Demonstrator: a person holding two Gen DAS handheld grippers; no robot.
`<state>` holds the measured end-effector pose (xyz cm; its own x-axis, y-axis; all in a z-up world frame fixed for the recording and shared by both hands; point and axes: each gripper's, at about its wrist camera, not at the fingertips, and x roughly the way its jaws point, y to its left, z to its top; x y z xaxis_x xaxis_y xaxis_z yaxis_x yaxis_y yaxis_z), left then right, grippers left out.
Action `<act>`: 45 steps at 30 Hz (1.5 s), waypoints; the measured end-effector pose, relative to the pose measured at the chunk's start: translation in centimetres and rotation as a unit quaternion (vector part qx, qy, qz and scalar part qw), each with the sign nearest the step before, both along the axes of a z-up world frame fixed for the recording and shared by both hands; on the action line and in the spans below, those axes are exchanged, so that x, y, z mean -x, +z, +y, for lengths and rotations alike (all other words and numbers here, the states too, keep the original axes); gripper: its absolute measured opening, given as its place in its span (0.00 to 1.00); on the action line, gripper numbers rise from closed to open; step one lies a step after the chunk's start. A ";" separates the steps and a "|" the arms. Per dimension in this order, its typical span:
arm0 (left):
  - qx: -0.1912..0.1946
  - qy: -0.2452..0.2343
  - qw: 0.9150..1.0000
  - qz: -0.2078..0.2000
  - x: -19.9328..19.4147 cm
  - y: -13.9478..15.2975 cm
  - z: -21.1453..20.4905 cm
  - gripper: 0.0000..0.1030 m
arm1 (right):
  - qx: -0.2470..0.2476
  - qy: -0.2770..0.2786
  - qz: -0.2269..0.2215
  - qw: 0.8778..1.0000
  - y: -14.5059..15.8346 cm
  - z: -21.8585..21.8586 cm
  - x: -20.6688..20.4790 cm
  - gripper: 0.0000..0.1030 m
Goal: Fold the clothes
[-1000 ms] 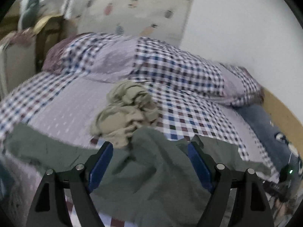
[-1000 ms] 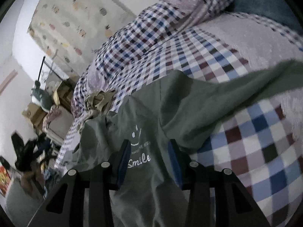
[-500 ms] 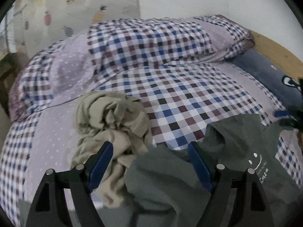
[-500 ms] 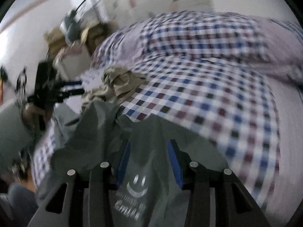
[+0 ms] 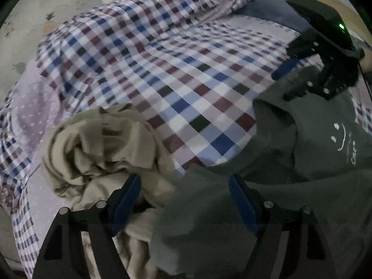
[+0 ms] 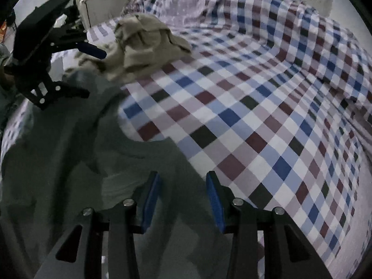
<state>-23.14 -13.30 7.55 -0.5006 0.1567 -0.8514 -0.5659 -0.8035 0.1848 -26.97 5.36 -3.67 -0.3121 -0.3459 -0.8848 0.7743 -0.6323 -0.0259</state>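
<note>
The green shirt [image 5: 313, 144] lies rumpled on the bed [image 5: 186, 74], lower right; both grippers, left [image 5: 184, 195] and right [image 6: 183, 193], stand apart over it. A careless pinch may also catch the beige garment [image 5: 104, 148] touching it.

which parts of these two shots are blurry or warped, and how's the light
Left wrist view: dim, flat light; fisheye bends the checked bedspread, dark corners; the beige garment is soft with motion blur. Right wrist view: same dimness and curvature; the green shirt is smeared, and the checks blur toward the far edge.
</note>
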 end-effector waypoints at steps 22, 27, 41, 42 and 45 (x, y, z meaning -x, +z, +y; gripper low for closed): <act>-0.019 0.044 0.998 0.050 0.5 0.3 -0.8 0.00 | -0.026 -0.017 0.099 0.995 0.3 1.9 -0.3 0.02; -0.047 0.079 0.994 0.062 2.9 1.3 -1.0 0.00 | -0.036 -0.085 0.148 0.985 2.4 4.4 1.1 0.02; -0.107 0.003 0.993 -0.041 2.1 1.2 -1.3 0.53 | -0.039 -0.104 0.124 0.986 1.3 7.8 1.9 0.02; -0.121 0.002 0.992 -0.044 2.0 1.3 -1.5 0.53 | -0.037 -0.104 0.124 0.986 1.3 8.0 1.9 0.02; -0.139 -0.008 0.988 -0.060 2.1 1.2 -1.2 0.56 | -0.031 -0.106 0.122 0.986 1.2 8.4 1.8 0.02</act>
<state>-25.23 -14.45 8.70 -0.3934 0.3993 -0.8281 -0.5830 -0.8048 -0.1111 -28.80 13.72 -2.44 -0.5775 -0.1982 -0.7919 0.5916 -0.7701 -0.2387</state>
